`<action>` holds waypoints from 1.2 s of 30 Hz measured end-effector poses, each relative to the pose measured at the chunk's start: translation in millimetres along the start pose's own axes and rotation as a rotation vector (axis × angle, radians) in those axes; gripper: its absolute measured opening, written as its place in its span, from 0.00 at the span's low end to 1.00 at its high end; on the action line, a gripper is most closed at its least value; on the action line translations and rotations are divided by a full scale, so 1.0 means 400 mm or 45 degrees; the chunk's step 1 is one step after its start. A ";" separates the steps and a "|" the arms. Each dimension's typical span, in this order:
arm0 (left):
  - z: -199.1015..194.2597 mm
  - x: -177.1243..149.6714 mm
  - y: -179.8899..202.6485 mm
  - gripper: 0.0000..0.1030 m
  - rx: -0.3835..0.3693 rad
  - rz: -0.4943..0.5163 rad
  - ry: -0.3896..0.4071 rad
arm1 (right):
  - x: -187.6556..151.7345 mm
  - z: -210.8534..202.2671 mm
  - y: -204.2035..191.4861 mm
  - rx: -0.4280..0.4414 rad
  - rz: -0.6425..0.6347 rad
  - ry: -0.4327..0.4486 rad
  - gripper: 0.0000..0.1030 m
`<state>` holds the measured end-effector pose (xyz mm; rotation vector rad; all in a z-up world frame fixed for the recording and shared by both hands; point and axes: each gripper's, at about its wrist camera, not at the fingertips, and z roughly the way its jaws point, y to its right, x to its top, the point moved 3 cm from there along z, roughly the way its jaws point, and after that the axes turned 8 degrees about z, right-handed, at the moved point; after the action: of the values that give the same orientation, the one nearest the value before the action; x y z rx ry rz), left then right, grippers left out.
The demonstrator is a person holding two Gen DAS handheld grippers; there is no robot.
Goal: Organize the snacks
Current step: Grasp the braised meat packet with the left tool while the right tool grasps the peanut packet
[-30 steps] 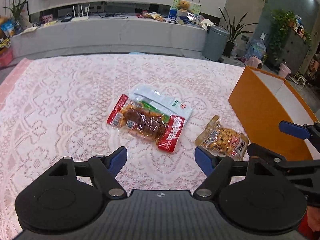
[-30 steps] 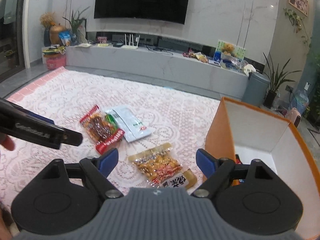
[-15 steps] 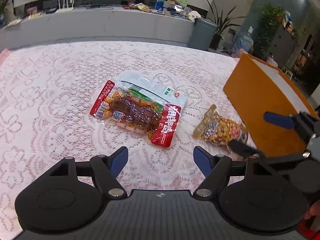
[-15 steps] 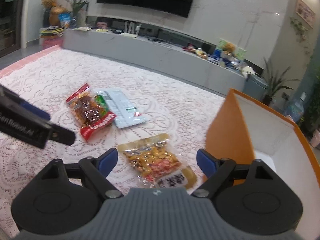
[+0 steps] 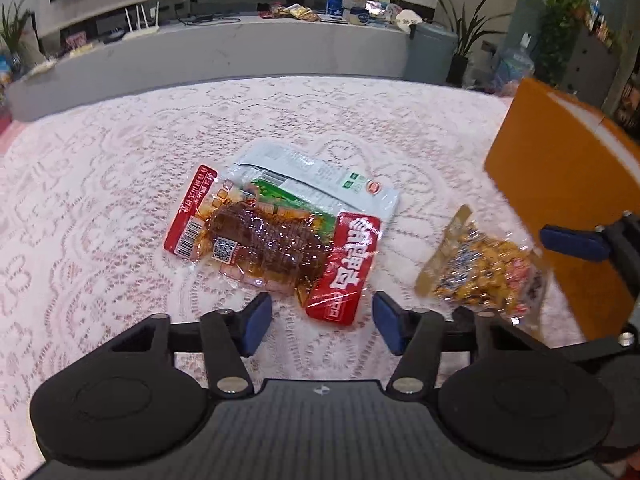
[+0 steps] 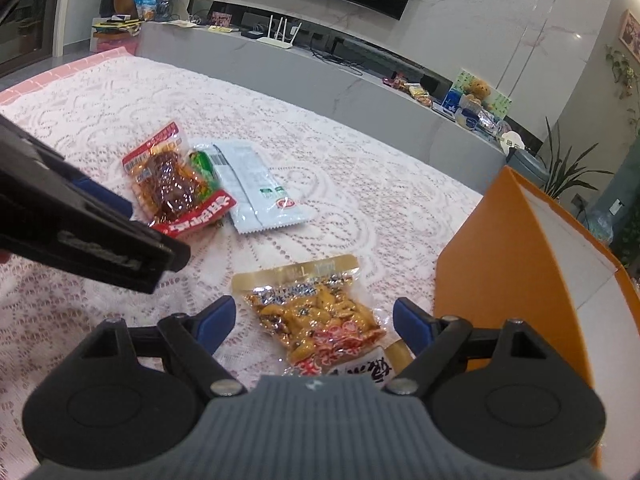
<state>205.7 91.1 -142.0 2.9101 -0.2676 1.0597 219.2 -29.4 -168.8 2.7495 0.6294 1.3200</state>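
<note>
Closing left gripper (image 5: pixel 322 318): centre its narrowing jaws over the red packet's (image 5: pixel 276 240) near edge; nothing gripped yet.

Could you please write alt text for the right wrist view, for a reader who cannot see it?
The right gripper, jaws open, straddles a gold-edged snack packet on a pink lace tablecloth, beside an orange box. Further off, a red snack packet overlaps a white packet, with the left gripper reaching in from the left.
</note>
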 end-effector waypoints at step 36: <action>-0.214 -0.173 -0.077 0.12 -0.016 -0.098 -0.303 | -0.021 -0.111 -0.117 0.219 -0.091 0.072 0.24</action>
<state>104.5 139.7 -119.7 3.0067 -0.1660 0.6985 164.8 4.0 -156.0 2.7985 0.8767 1.3947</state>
